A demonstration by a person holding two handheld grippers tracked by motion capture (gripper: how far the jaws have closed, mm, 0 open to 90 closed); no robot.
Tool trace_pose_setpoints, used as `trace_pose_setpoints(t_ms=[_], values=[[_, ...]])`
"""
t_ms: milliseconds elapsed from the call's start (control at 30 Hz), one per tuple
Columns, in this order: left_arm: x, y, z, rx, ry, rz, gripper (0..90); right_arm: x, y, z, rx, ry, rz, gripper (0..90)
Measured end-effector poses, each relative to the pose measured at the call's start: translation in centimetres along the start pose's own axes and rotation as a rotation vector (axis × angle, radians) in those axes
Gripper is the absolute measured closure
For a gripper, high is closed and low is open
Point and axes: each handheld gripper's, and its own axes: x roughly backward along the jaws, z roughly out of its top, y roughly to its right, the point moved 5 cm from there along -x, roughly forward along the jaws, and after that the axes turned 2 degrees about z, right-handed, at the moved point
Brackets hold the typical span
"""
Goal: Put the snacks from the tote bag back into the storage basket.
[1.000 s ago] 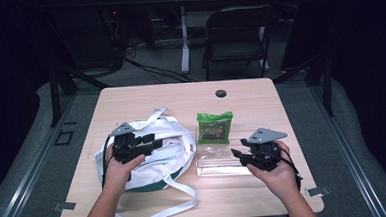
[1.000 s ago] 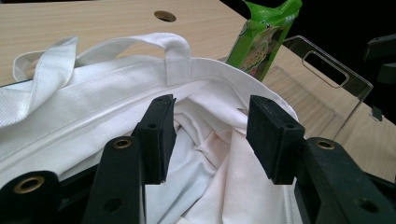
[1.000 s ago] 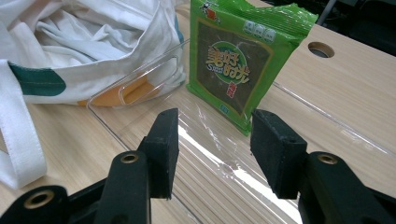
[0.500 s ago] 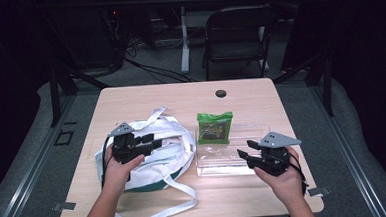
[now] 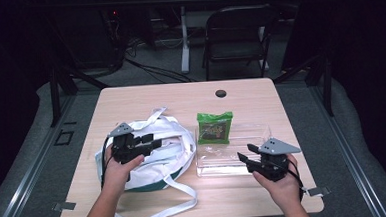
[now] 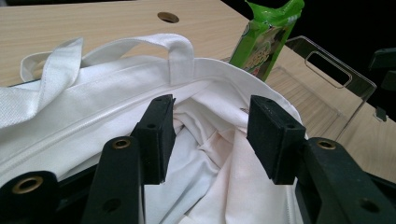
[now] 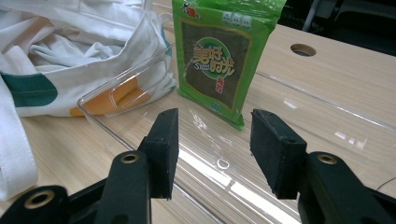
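A white tote bag [image 5: 161, 157] with green and orange print lies on the left half of the wooden table [image 5: 260, 97]. My left gripper [image 5: 151, 142] hovers over the bag, open, its jaws either side of the crumpled cloth at the bag's mouth [image 6: 210, 135] without clamping it. A green snack packet [image 5: 214, 127] leans at the far left end of a clear plastic tray [image 5: 244, 163]. My right gripper [image 5: 245, 152] is open at the tray's near right side. In the right gripper view my right gripper [image 7: 212, 149] points across the tray floor at the packet [image 7: 219, 56].
A round cable hole [image 5: 221, 93] sits near the table's far edge. A white bag strap [image 5: 151, 213] trails to the front edge. A black folding chair [image 5: 237, 31] stands behind the table. The bag's side [image 7: 70, 56] presses against the tray's handle end [image 7: 135, 88].
My right gripper has drawn back a little toward the person and the table's near right. The left gripper, bag, packet and tray have stayed put.
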Motion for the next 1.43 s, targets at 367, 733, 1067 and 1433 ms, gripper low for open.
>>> trace_pose_setpoints(t_ms=[367, 733, 1067, 1433], values=[[-0.05, 0.05, -0.04, -0.004, -0.001, 0.009, 51.1, -0.42, 0.11, -0.58, -0.011, 0.007, -0.003, 51.2], [-0.01, 0.04, -0.05, -0.005, 0.001, 0.013, 51.1, -0.7, 0.11, -0.84, -0.014, 0.021, -0.01, 49.3], [0.04, -0.01, -0.03, -0.005, 0.0, 0.014, 50.6, -0.96, 0.15, -1.02, -0.014, 0.017, -0.009, 48.4], [0.37, -0.2, 0.3, 0.003, 0.016, 0.022, 50.6, -0.92, 0.7, -0.09, -0.021, 0.032, 0.006, 51.0]])
